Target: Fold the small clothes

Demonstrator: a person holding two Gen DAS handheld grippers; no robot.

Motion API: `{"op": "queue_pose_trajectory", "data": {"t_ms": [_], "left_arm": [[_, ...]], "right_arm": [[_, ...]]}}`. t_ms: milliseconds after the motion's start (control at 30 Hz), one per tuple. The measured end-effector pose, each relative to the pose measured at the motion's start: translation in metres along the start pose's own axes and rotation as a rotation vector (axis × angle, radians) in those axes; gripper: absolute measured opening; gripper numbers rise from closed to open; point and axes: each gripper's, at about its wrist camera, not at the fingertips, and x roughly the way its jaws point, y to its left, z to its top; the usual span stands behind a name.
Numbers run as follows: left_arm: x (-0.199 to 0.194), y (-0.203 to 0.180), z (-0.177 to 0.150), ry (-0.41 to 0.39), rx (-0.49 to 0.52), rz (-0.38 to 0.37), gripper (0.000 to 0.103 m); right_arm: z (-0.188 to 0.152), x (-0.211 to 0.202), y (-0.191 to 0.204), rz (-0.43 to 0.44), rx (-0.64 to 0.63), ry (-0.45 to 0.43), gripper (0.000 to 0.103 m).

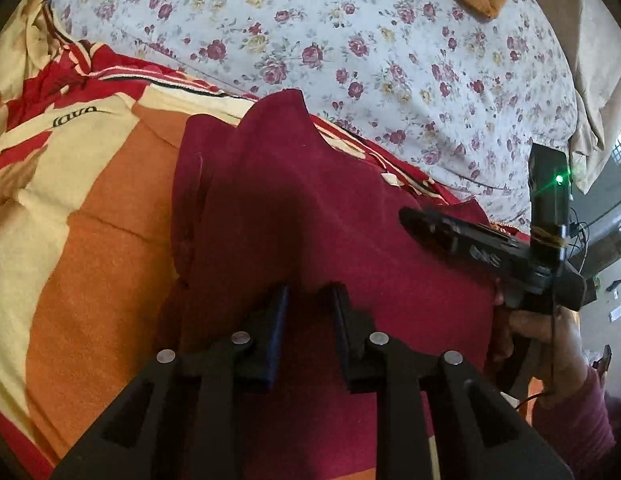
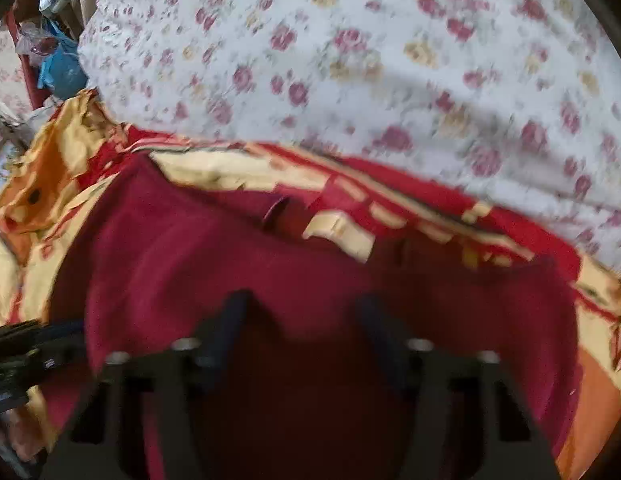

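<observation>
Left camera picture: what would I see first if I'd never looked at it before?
The dark red cloth fills the middle, lying on an orange, cream and red blanket. The open left gripper hovers over it, the right gripper pokes in from the right, and a flowery sheet spreads behind.

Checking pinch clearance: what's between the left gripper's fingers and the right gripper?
Only maroon garment. In the left wrist view, smooth cloth runs from the left gripper to the right gripper; nothing else lies on that stretch.
</observation>
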Motion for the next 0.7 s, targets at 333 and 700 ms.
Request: {"op": "queue_pose_trajectory", "data": {"t_ms": [333, 700], "left_arm": [[0.002, -0.007, -0.001, 0.001, 0.028, 0.036, 0.013], [0.004, -0.008, -0.003, -0.006, 0.052, 0.059, 0.013]], "right_arm": [[0.010, 0.015, -0.014, -0.040, 0.072, -0.036, 0.005], [-0.051, -0.062, -0.025, -0.109, 0.055, -0.025, 0.035]]}}
